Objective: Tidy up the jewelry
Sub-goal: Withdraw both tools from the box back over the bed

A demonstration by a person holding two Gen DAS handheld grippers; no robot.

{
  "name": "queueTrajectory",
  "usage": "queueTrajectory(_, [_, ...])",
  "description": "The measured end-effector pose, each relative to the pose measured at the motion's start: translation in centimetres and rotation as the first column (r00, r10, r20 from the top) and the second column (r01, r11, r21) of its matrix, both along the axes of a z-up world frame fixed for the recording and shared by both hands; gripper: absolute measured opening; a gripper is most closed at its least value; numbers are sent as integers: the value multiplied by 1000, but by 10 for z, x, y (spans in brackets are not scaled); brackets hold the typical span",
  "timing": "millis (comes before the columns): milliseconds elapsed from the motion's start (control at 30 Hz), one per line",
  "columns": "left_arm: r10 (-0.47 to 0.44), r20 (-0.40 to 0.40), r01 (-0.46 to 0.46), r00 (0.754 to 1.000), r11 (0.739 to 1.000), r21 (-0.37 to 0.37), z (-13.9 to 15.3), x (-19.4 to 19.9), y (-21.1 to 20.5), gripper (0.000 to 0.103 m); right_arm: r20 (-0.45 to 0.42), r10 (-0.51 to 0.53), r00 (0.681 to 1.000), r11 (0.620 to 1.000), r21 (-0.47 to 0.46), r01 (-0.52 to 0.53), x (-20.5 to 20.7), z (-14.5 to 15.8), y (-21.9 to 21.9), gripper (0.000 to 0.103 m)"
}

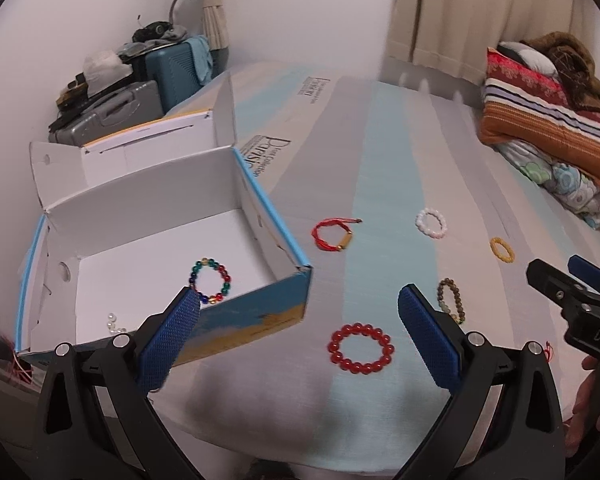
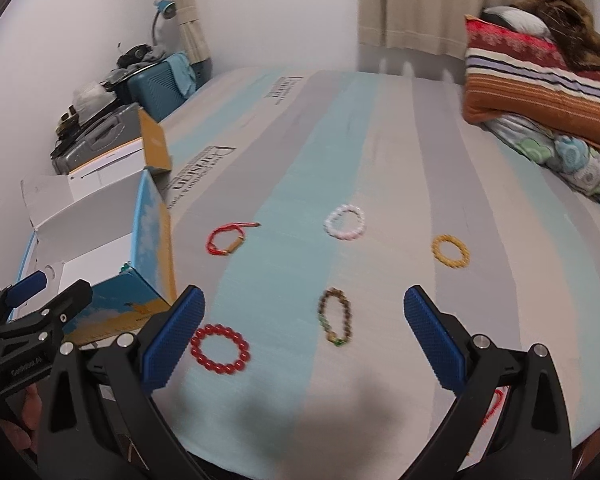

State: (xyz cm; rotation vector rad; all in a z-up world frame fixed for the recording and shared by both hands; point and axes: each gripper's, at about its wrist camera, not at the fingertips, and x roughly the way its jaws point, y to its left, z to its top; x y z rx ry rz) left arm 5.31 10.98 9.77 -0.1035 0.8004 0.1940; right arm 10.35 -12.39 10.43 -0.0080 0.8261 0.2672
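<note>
Both tools hang above the near edge of the striped grey and pale-blue mattress (image 2: 380, 152), and neither holds anything; the left gripper (image 1: 299, 320) has its blue pads spread wide apart, and the right gripper (image 2: 303, 320) is likewise spread and empty.

Nearest, just ahead of the left gripper and between its fingers, lies the red glossy bead bracelet (image 1: 361, 348); in the right view the same ring sits just beside the left-hand pad; beyond it, between the right gripper's fingers, lies the long brown and green bead bracelet (image 2: 335, 317).

To the left of the left gripper stands the open white cardboard box with blue and yellow printed sides (image 1: 260, 312); inside it, just past the left pad, rests the multicoloured bead bracelet (image 1: 211, 281), with a few small clear beads (image 1: 114, 326) near the box's front wall; so sorting looks begun, with most pieces not yet boxed.

Farther out, well apart from both grippers, lie the red cord bracelet with a gold tube (image 2: 226, 240), the white and pink bead bracelet (image 2: 345, 222) and the small yellow bead ring (image 2: 450, 251); a faint red cord shows behind the right finger, too hidden to identify.

The step in hand appears to be choosing the next piece; the likeliest next move calls for lowering over one thin ring, closing on its beads without dragging the sheet, and carrying it left over the box wall.
</note>
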Motion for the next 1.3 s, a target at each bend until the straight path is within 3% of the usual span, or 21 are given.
queueTrajectory(267, [-45,-25,45,999,999,-28,-25,8,-29,97,-29,-91,995,996,-20,90,-10,-21,-48,96])
queueTrajectory(633, [-102,-67,98,993,994,-55,-66,22,-59,97,-121,-237,964,972,-34,234,-19,-62,-117,96])
queueTrajectory(1300, [-111,-144,113,983,994,9,-141,38,-68,97,-255,-334,907,942,-48,333,-26,-139,-167,96])
